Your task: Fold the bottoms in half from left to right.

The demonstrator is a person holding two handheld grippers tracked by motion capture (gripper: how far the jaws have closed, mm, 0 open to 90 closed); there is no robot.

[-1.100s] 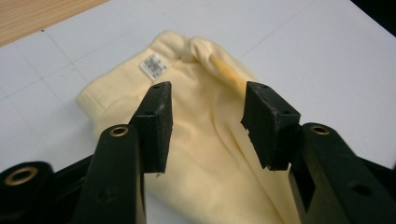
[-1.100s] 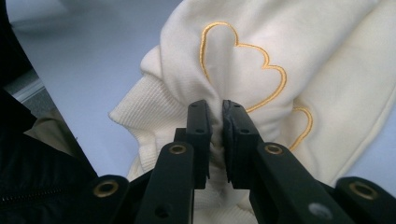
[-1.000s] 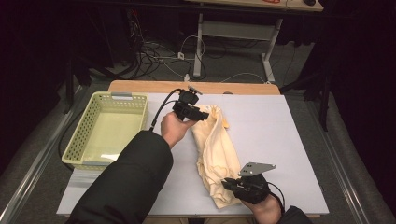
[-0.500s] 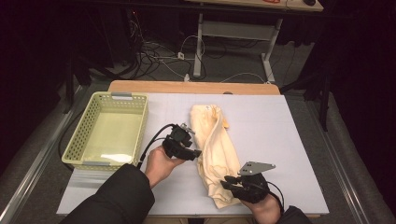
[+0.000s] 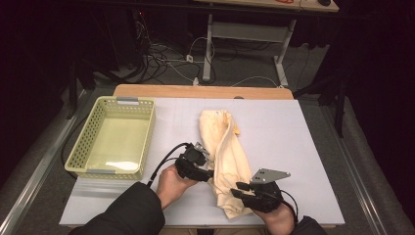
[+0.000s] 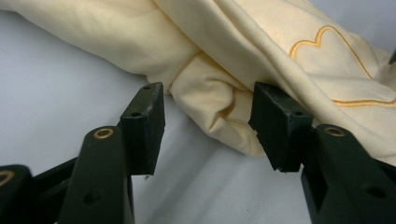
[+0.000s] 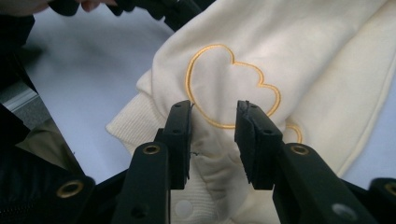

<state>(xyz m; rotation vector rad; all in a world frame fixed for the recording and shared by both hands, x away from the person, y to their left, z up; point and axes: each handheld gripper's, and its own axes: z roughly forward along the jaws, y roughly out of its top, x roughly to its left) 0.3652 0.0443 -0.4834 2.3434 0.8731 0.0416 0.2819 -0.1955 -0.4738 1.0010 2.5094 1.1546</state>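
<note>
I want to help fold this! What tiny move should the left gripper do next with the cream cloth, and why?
Probably close the left gripper gently on the bunched fold of the cream-yellow cotton garment. Its jaws stand open on either side of that fold, not yet pressing it. The right gripper, whose jaws have just been opening, straddles the hem without a firm pinch.

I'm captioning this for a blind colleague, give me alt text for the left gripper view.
The left gripper, jaws open, sits at a bunched fold of a cream garment lying on a white table; the fold lies between the two black jaws, which do not press on it. An orange outline is stitched on the cloth at the upper right.
</note>
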